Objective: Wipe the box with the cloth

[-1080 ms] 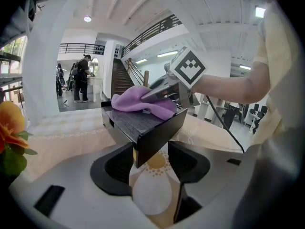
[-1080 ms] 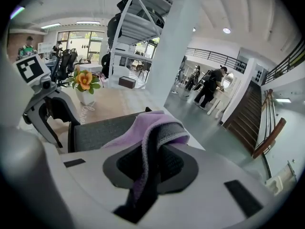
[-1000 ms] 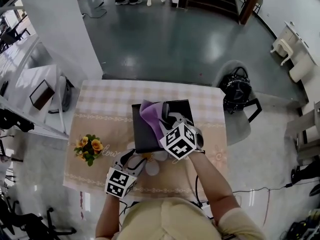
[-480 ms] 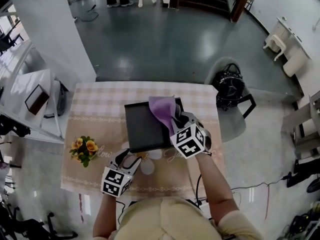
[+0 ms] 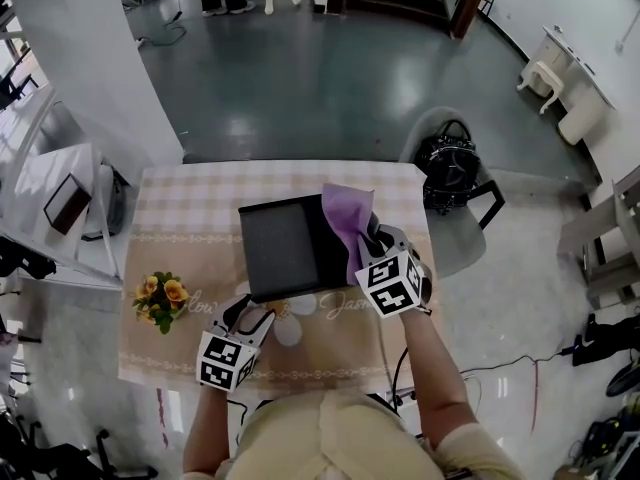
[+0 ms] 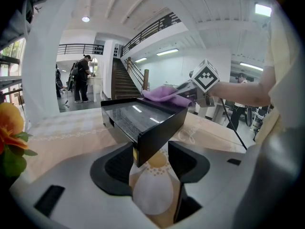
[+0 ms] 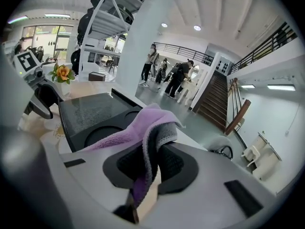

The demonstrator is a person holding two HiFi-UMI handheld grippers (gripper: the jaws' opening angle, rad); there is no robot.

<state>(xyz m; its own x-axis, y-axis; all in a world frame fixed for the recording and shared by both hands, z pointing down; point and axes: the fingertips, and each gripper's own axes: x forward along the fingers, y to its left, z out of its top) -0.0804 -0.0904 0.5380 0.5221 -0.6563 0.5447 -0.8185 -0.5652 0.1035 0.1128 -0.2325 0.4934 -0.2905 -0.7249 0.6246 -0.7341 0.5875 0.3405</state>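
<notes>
A flat black box (image 5: 285,246) lies on the table, also seen as the box (image 6: 128,116) in the left gripper view. My right gripper (image 5: 372,240) is shut on a purple cloth (image 5: 347,211), which drapes over the box's right edge. In the right gripper view the cloth (image 7: 143,128) hangs pinched between the jaws of the right gripper (image 7: 151,163), with the box (image 7: 90,111) just ahead. My left gripper (image 5: 250,316) is at the box's near left corner. That left gripper (image 6: 151,159) stands open, with the corner wedged between its jaws.
The table wears a beige checked tablecloth (image 5: 180,208) with a flower print. A small orange flower bunch (image 5: 160,298) stands at its left. A black bag (image 5: 447,173) sits on a chair off the far right corner. People stand far off on the grey floor.
My right gripper has dragged the purple cloth across the box top from its left part to its right edge. The left gripper has stayed at the near corner.
</notes>
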